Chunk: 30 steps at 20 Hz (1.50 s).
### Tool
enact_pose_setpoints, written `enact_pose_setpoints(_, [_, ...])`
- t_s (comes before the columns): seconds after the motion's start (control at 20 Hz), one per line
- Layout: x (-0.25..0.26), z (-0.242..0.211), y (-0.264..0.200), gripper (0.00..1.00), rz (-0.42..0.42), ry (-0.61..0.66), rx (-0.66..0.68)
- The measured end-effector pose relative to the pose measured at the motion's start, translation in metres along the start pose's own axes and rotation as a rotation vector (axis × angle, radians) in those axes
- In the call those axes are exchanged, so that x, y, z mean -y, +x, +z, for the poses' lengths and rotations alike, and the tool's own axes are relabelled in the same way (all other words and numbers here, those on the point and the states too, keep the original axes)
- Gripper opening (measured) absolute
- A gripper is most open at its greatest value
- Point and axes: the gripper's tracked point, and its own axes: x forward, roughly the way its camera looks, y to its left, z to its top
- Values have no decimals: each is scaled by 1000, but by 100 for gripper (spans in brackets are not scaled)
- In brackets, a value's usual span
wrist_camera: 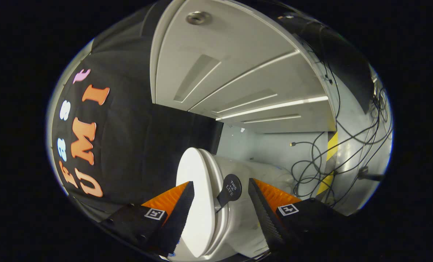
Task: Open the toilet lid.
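A white panelled door fills the upper centre of the frame. At lower centre the toilet lies just ahead of the hand-held gripper. Its lid looks raised, long axis running up the frame, nearer the left finger. A dark round tab handle sits between the spread, empty fingers.

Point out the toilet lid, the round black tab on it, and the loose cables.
toilet lid [196, 203]: gripper view, its broad white face, between the open fingers.
round black tab [232, 188]: gripper view, middle of its disc.
cables [307, 169]: gripper view, the tangled loops beyond the fingers, beside the yellow-striped post.
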Motion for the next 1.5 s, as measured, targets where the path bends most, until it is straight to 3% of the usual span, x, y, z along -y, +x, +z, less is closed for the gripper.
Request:
enact_pose_setpoints(0.1, [4, -1, 8, 91, -6, 7, -13])
enact_pose_setpoints(0.15, [2, -1, 11, 80, 1, 3, -12])
enact_pose_setpoints(0.25, [5, -4, 14, 69, -21, -31, -30])
enact_pose_setpoints(0.55, [12, -1, 22, 39, -5, 33, -85])
enact_pose_setpoints(0.6, [11, -6, 23, 27, 2, 43, -92])
enact_pose_setpoints(0.7, [8, -4, 21, 23, 37, 81, -90])
enact_pose_setpoints(0.75, [6, -4, 22, 13, 53, 97, -84])
enact_pose_setpoints(0.85, [2, -4, 21, 8, 73, 93, -85])
enact_pose_setpoints(1.05, [-25, -3, 5, 8, 123, -24, -43])
enact_pose_setpoints(1.3, [-62, 2, -5, 8, 123, -312, 81])
enact_pose_setpoints(1.4, [-87, 19, 5, 8, 134, -372, 190])
enact_pose_setpoints(1.5, [-94, 18, 10, 8, 118, -434, 187])
